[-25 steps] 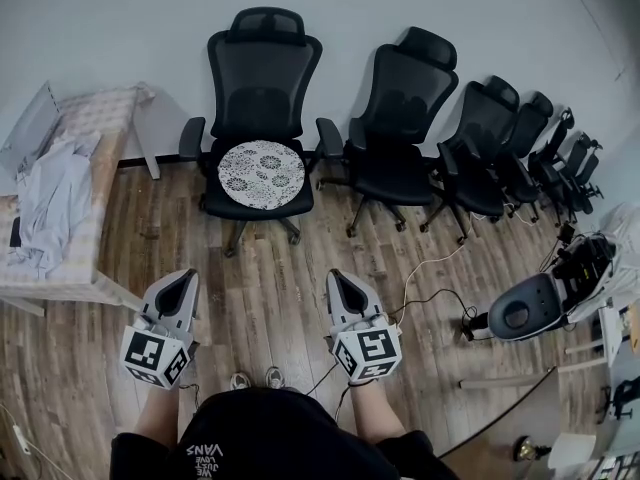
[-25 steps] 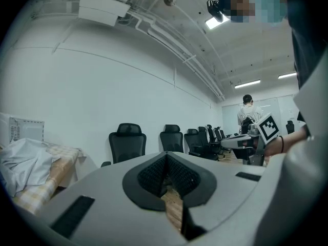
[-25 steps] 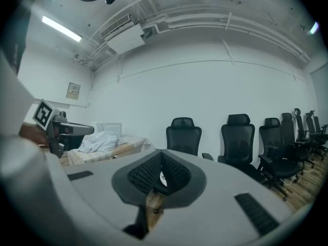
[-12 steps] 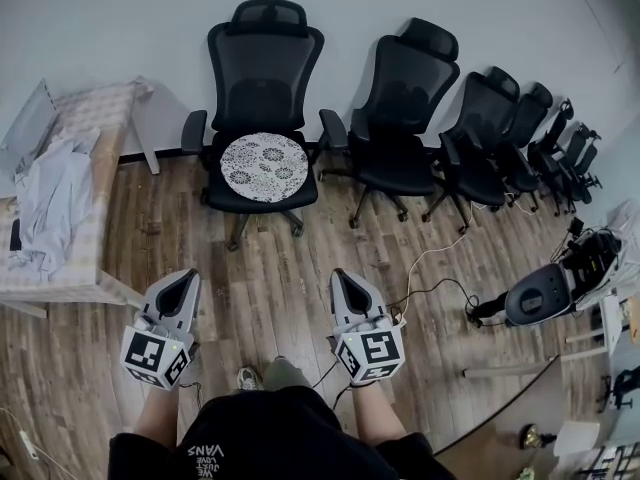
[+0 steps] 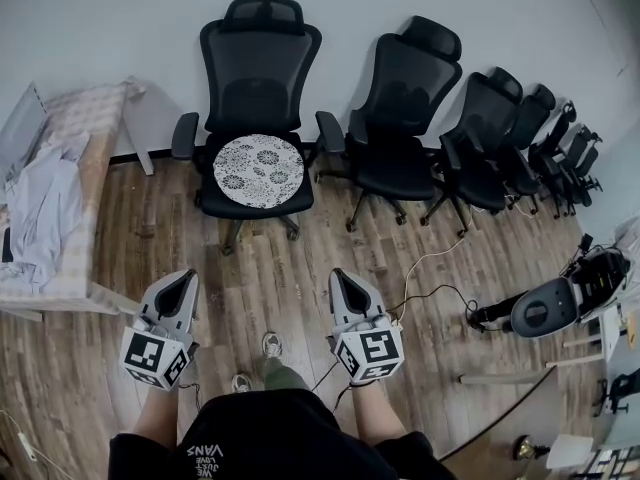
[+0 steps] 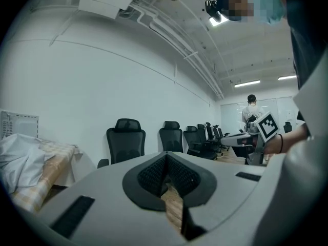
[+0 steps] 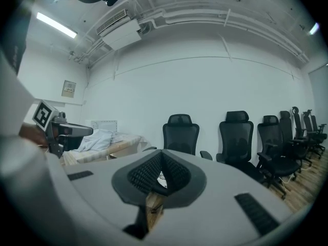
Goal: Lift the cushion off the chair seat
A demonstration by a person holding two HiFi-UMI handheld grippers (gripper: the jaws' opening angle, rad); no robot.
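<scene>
White patterned cushion [image 5: 258,170] lies on seat of leftmost chair [image 5: 260,58], well ahead of you. Head view: your shoe [image 5: 270,345] has stepped forward (approach only, nothing lifted).

Left gripper view: left gripper [image 6: 166,162] clenched, empty.

Right gripper view: right gripper [image 7: 161,162] likewise.

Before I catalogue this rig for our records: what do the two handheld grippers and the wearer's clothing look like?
Matching left gripper and right gripper: light grey tapered shells, black ribbed fingers, a white cube with black square markers behind, a thin dark cable trailing below. Clothing: black short-sleeved T-shirt, white print.
</scene>
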